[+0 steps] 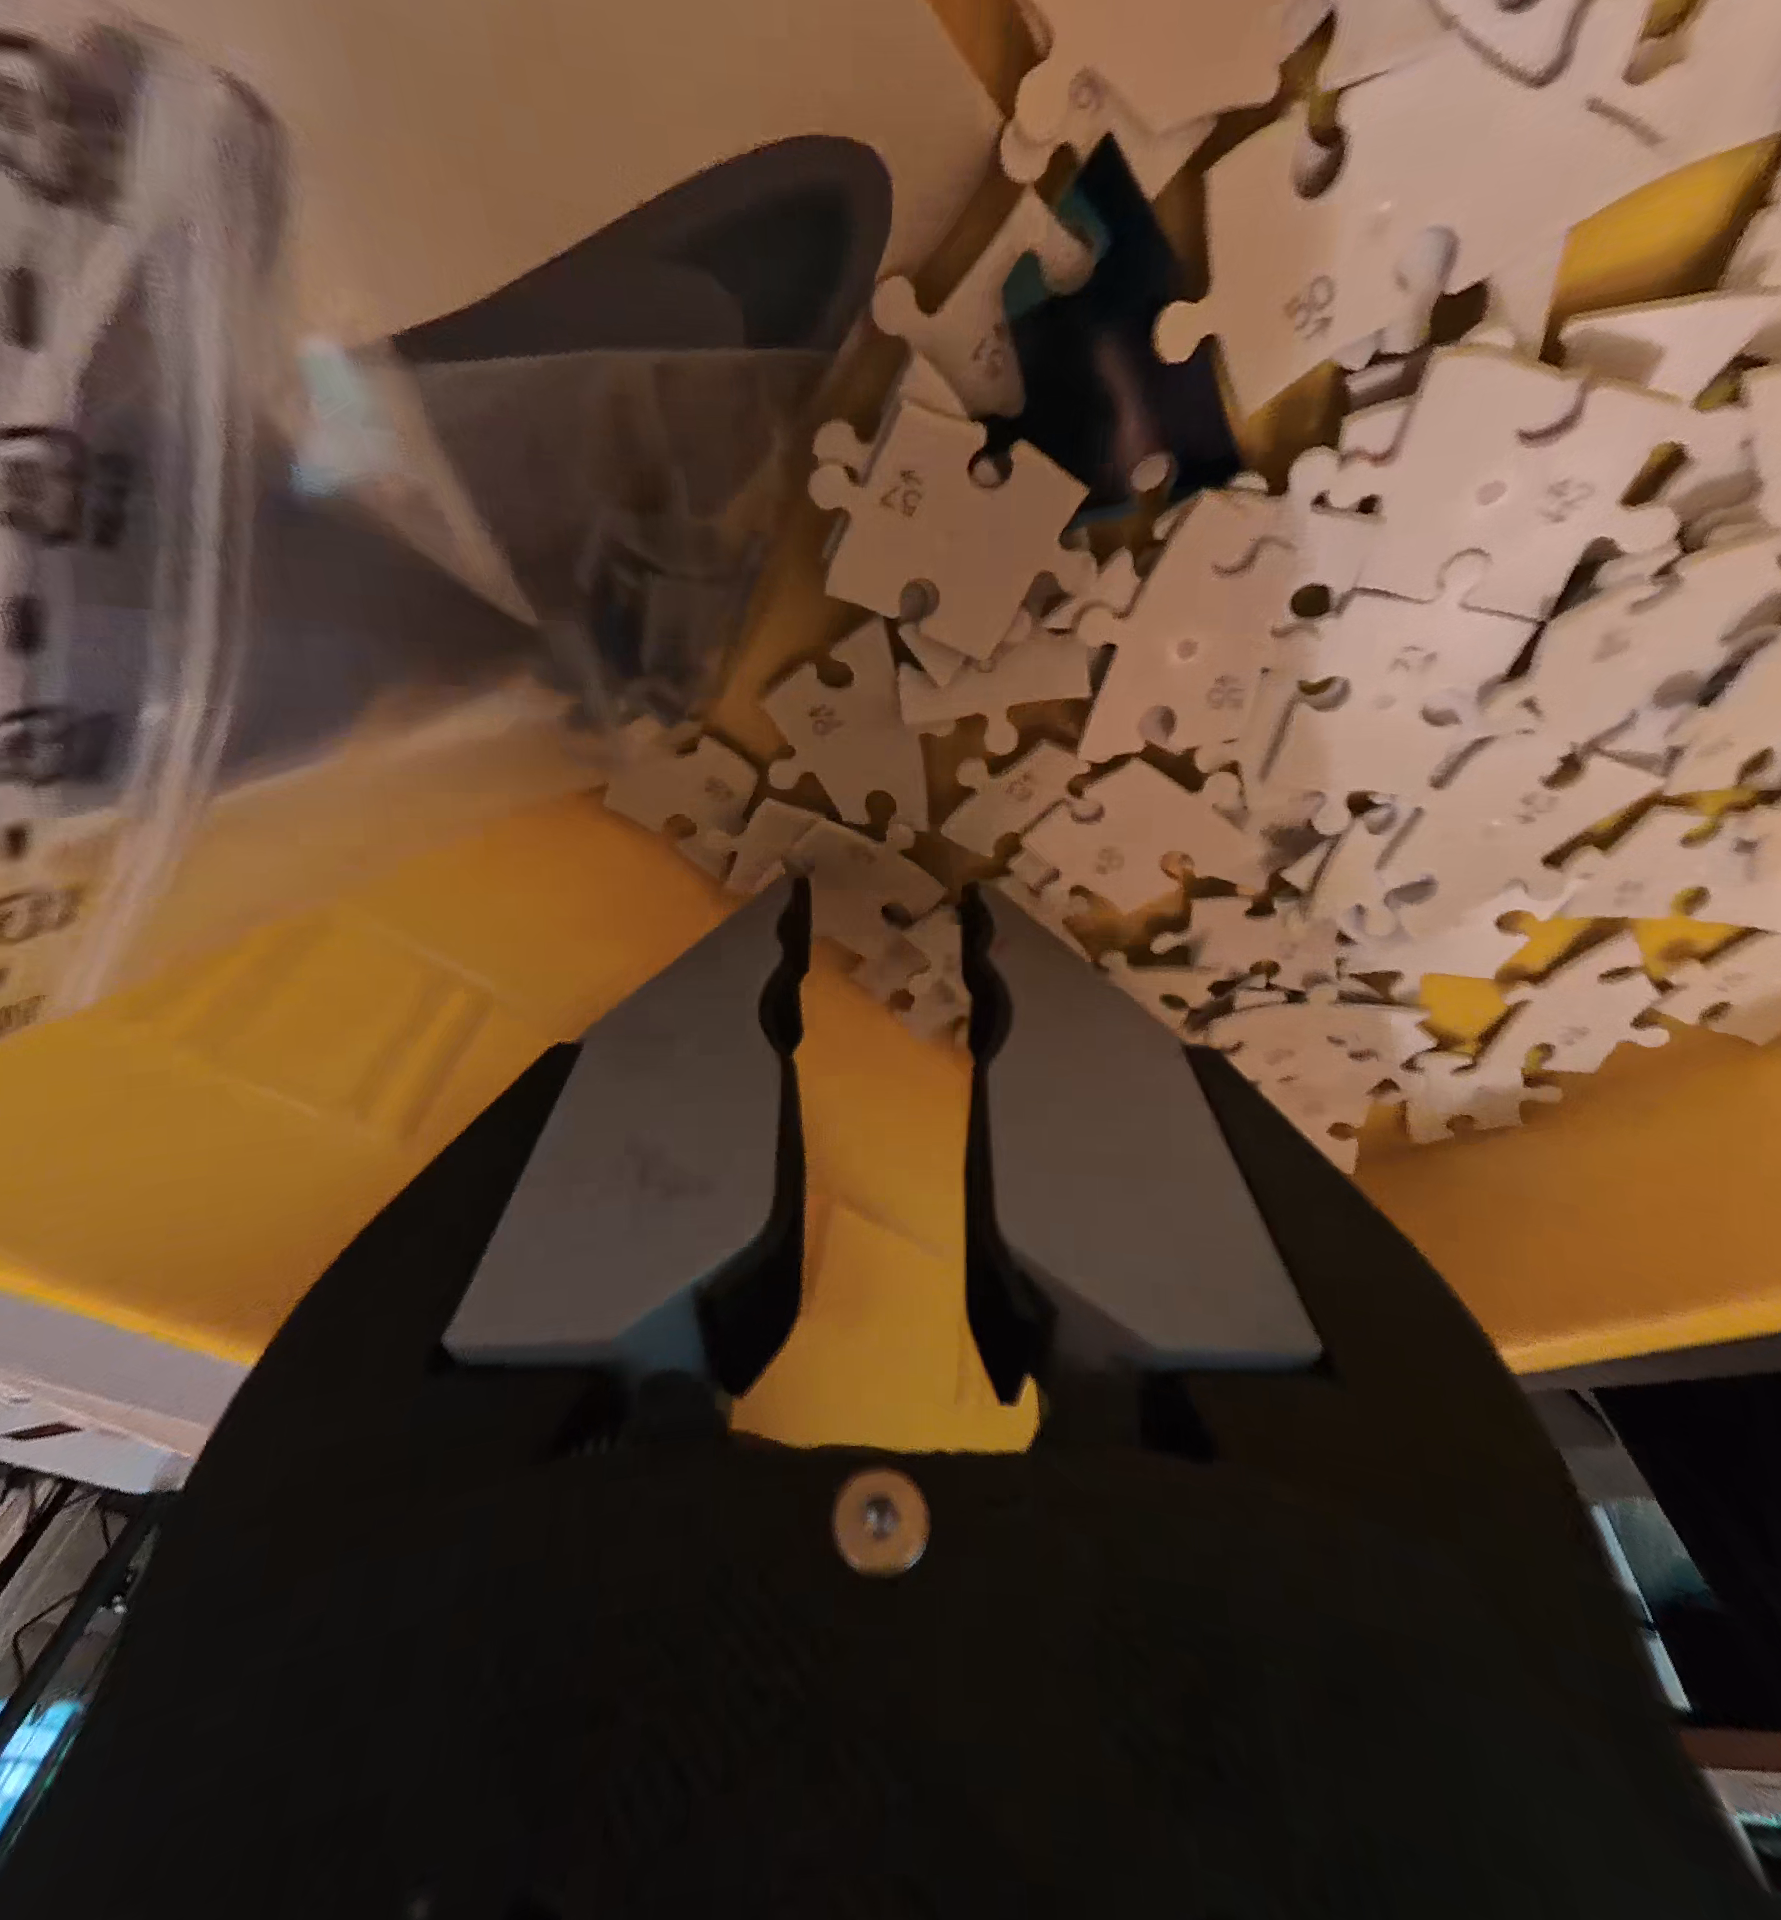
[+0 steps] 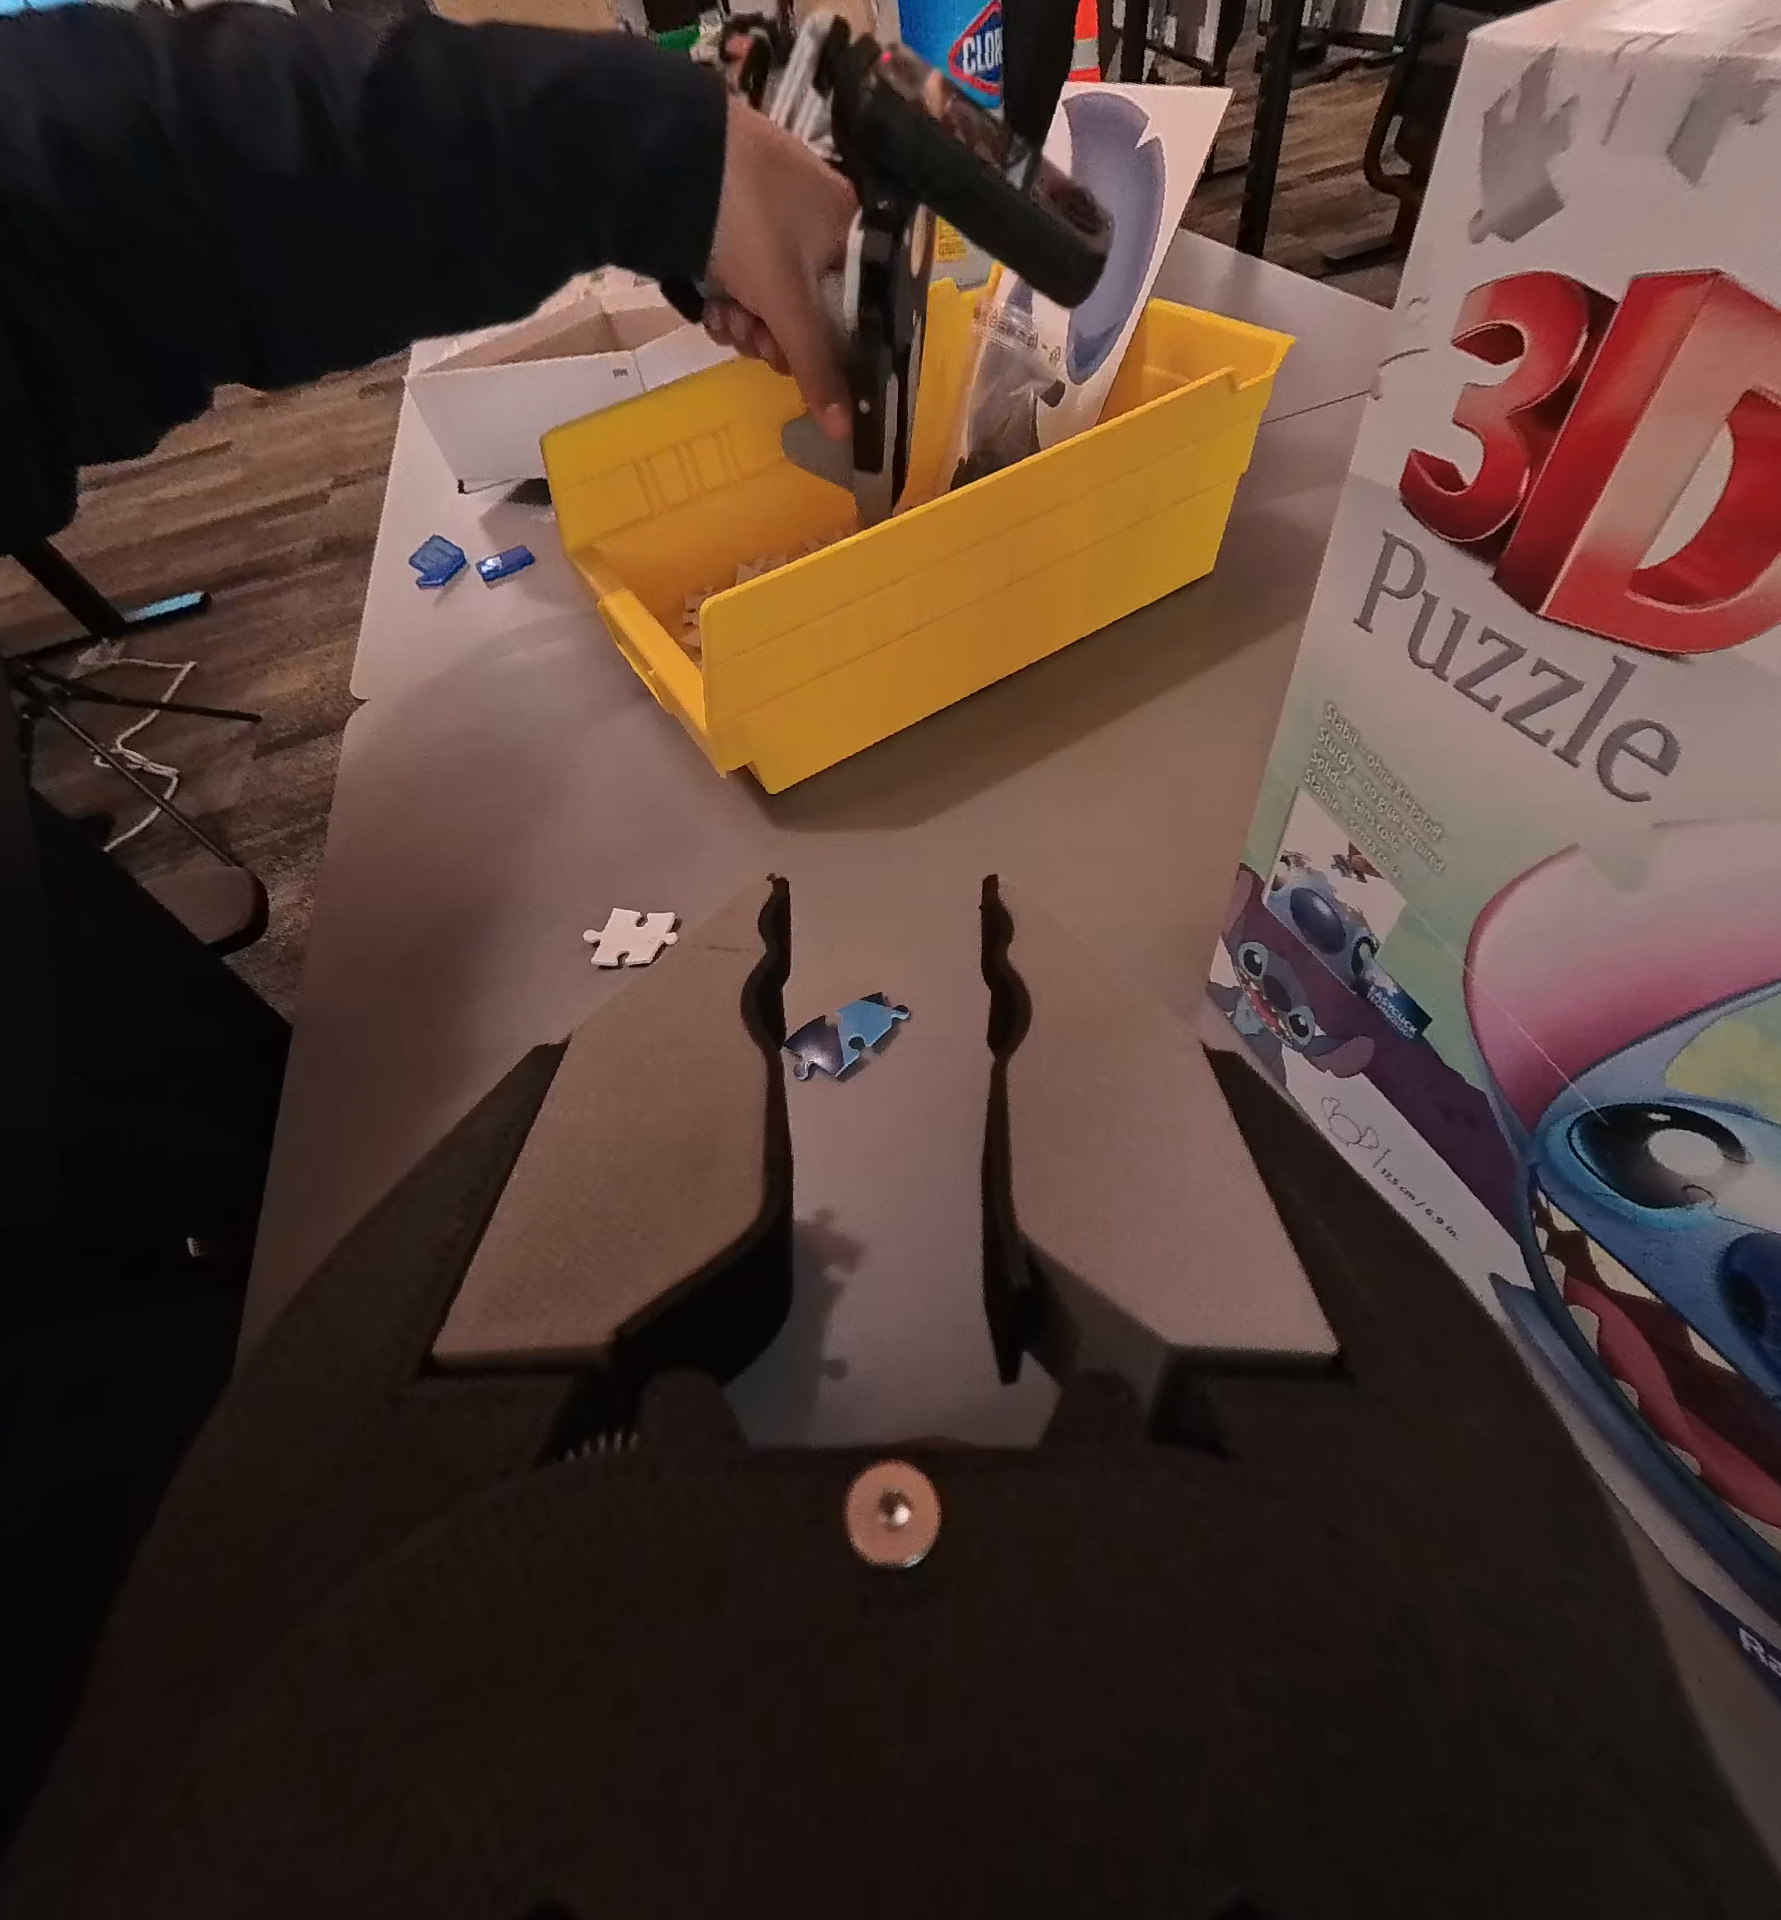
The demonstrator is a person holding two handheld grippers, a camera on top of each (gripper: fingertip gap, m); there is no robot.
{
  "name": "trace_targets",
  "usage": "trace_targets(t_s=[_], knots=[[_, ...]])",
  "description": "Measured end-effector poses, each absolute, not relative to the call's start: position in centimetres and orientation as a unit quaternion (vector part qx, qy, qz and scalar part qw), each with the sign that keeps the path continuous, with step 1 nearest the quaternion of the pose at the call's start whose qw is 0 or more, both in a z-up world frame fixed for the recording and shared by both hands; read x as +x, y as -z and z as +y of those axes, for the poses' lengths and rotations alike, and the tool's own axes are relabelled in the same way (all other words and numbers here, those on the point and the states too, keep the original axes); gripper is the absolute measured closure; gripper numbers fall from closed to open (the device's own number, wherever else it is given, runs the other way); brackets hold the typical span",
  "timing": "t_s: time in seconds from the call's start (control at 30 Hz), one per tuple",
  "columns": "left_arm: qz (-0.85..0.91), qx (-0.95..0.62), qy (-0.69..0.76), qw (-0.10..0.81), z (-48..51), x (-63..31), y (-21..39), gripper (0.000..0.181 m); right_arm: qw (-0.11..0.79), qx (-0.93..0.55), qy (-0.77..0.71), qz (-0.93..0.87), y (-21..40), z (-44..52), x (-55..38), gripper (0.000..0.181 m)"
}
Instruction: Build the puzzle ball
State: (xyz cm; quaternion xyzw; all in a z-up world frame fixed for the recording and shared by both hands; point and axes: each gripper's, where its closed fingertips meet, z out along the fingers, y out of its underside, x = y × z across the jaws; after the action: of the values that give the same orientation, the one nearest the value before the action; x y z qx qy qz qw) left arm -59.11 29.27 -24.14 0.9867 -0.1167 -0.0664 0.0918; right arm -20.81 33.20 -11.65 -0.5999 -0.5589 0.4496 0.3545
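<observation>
Left claw (image 1: 884, 899) down inside the yellow bin (image 2: 969, 623), parted a little over the heap of pale puzzle pieces (image 1: 1385, 644), gripping nothing. Right claw (image 2: 884, 894) wide open, empty, above a blue piece (image 2: 844, 1034) on the bench (image 2: 553, 790) just before the bin.

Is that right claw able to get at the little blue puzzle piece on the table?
Probably yes: the blue puzzle piece lies flat between the open right claw's fingers, nothing covering it.
</observation>
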Motion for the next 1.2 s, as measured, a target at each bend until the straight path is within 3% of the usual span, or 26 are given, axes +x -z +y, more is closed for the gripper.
trace_targets(t_s=[0.07,0.13,0.17,0.27,0.37,0.5,0.63,0.77,0.9,1.03,1.2], knots=[[-0.125,0.985,0.063,0.104,29.1,-58.6,24.4,0.159,0.356,-0.599,-0.451,-0.558,11.5,33.2,-20.8,0.148],[-0.129,0.987,-0.024,0.096,29.1,-55.6,24.0,0.181,0.357,-0.598,-0.451,-0.558,11.4,33.2,-20.7,0.148],[-0.128,0.987,-0.055,0.085,29.5,-54.4,23.6,0.181,0.359,-0.597,-0.451,-0.558,11.3,33.2,-20.6,0.148],[-0.136,0.987,-0.077,0.046,30.8,-53.2,22.3,0.16,0.362,-0.594,-0.453,-0.558,11.0,33.1,-20.5,0.148],[-0.118,0.99,-0.077,0.02,31.6,-53.7,21.2,0.159,0.362,-0.594,-0.449,-0.561,11.1,33.0,-20.4,0.148],[-0.094,0.992,0.037,0.072,29.9,-58.4,22.2,0.154,0.363,-0.592,-0.447,-0.564,11.0,32.8,-20.5,0.148],[-0.086,0.99,0.006,0.111,28.3,-57.7,24.2,0.155,0.364,-0.589,-0.446,-0.568,11.0,32.5,-20.6,0.148],[-0.09,0.987,-0.098,0.092,29.0,-53.8,23.5,0.162,0.363,-0.589,-0.45,-0.565,10.9,32.6,-20.6,0.148],[-0.101,0.986,-0.119,0.054,30.6,-52.3,22.5,0.158,0.368,-0.586,-0.449,-0.565,10.6,32.5,-20.4,0.148],[-0.081,0.994,0.007,0.074,30.2,-57.3,22.7,0.155,0.371,-0.585,-0.446,-0.567,10.5,32.4,-20.3,0.148],[-0.062,0.994,0.027,0.084,29.4,-58.6,23.9,0.15,0.372,-0.582,-0.446,-0.569,10.3,32.3,-20.3,0.148]])
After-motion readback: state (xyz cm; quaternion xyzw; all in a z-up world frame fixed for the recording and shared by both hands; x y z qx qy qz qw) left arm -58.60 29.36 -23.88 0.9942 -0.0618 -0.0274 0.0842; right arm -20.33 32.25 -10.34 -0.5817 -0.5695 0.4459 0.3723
